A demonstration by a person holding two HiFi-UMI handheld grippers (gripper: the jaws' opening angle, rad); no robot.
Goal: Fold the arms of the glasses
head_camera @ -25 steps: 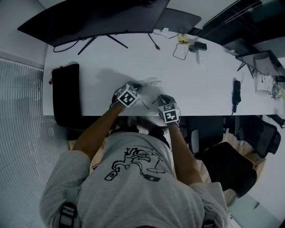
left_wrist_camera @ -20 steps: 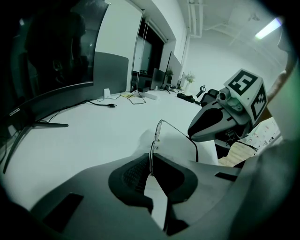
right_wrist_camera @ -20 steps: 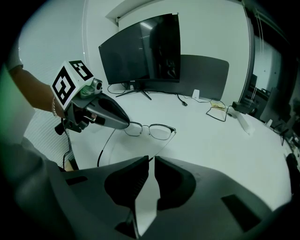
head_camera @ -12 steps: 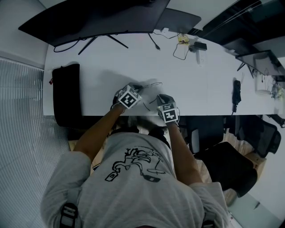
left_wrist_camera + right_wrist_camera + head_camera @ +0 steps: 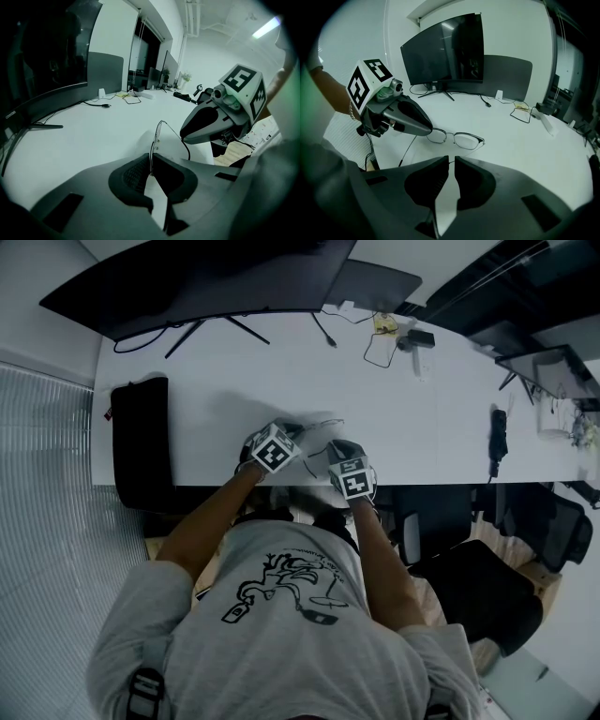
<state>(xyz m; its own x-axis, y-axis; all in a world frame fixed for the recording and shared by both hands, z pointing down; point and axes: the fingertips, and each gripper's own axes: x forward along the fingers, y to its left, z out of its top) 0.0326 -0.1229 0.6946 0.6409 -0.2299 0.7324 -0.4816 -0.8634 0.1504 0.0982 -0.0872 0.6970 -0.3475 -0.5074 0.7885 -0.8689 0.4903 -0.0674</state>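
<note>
Thin wire-rimmed glasses (image 5: 457, 138) sit just above the white desk (image 5: 206, 381) near its front edge, lenses facing the monitor. My left gripper (image 5: 292, 429) is shut on the frame's left end; in the left gripper view the rim (image 5: 157, 133) runs edge-on into its jaws (image 5: 151, 158). My right gripper (image 5: 330, 448) sits close to the right, shut on the tip of one thin arm (image 5: 185, 143), which enters its narrow gap (image 5: 451, 161). The other arm (image 5: 408, 150) trails down below the left gripper (image 5: 427, 131) and is unfolded.
A wide curved monitor (image 5: 197, 277) stands at the back of the desk. A black pouch (image 5: 141, 442) lies at the left end. Cables and small items (image 5: 389, 334) lie at the back right, a black device (image 5: 497, 437) at the right edge. Both grippers are at the desk's front edge.
</note>
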